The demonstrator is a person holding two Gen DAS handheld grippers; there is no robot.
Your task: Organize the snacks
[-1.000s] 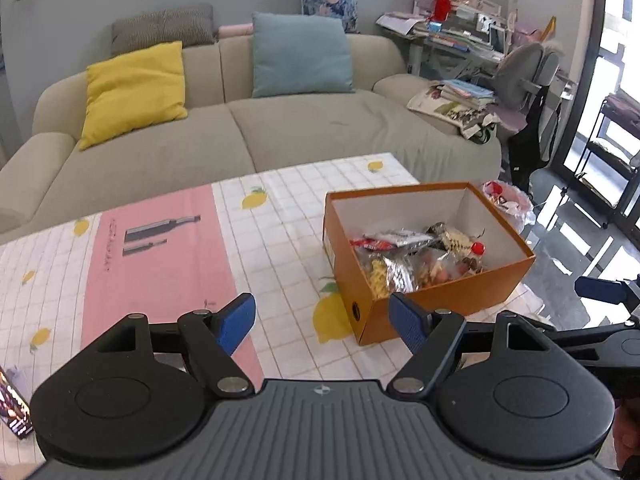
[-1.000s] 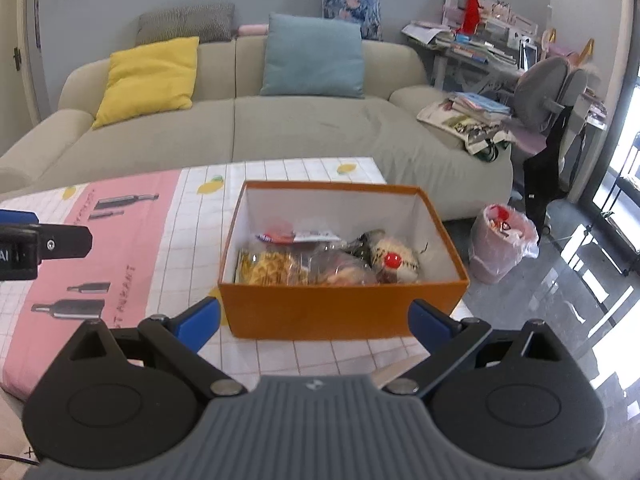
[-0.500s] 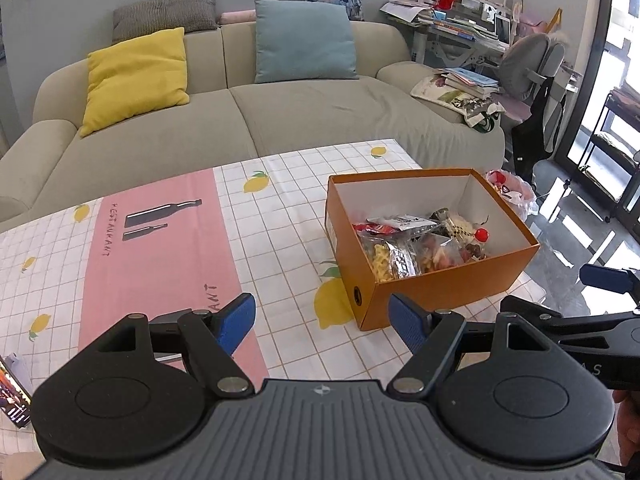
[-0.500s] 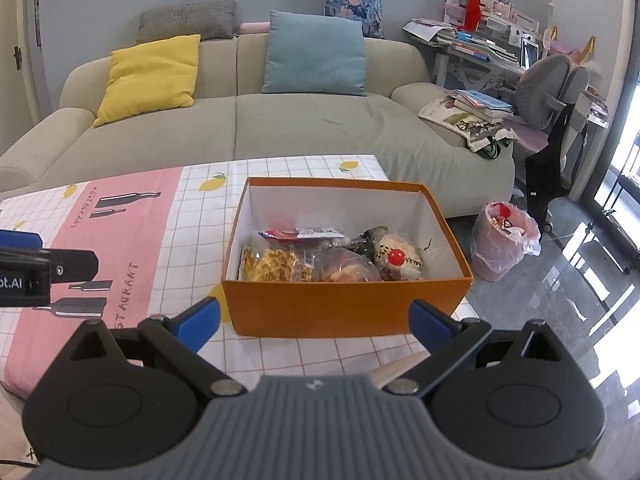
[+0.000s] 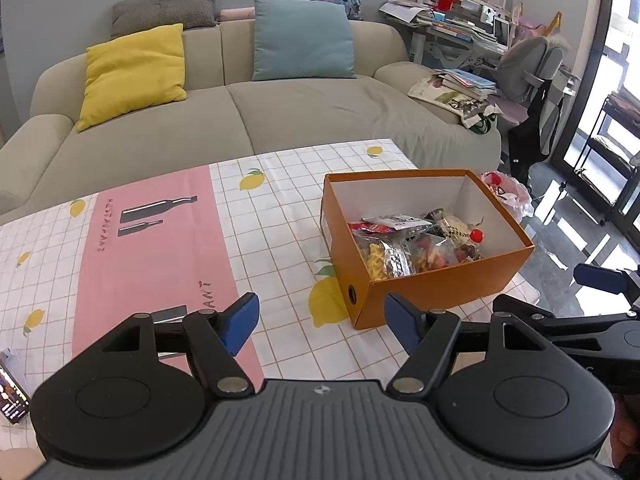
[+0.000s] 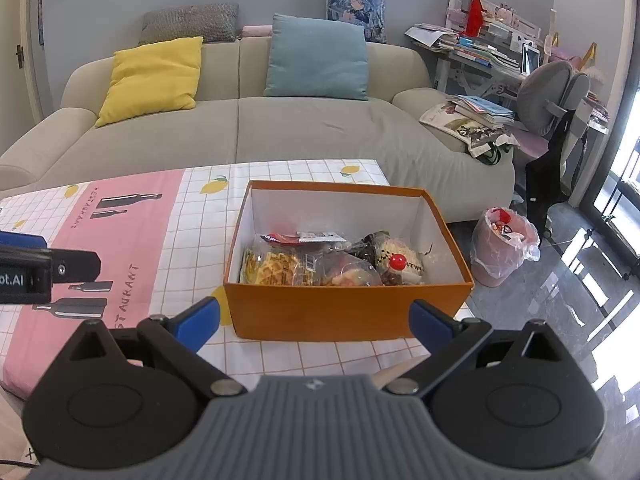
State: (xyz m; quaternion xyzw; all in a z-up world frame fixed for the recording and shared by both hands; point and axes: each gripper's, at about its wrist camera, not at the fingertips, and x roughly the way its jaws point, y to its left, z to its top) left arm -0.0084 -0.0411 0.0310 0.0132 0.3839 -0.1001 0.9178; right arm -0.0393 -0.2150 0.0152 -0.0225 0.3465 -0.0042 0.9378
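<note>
An orange cardboard box (image 5: 440, 288) (image 6: 344, 312) stands open on the right part of the table, holding several wrapped snacks (image 5: 412, 244) (image 6: 328, 264). My left gripper (image 5: 322, 322) hovers over the tablecloth just left of the box's near corner; its jaws are closing with nothing between them. My right gripper (image 6: 316, 322) sits wide open in front of the box's near wall, holding nothing. One blue-tipped finger of the right gripper shows at the right edge of the left wrist view.
The table wears a white checked cloth (image 5: 272, 216) with lemons and a pink strip. A phone (image 5: 12, 396) lies at its near left edge. Behind stands a beige sofa (image 6: 304, 128) with cushions. A pink lined bin (image 6: 500, 248) and a grey chair (image 6: 556, 92) are on the right.
The left gripper's blue tips stand slightly closer together than before. Both hands and the box keep their places.
</note>
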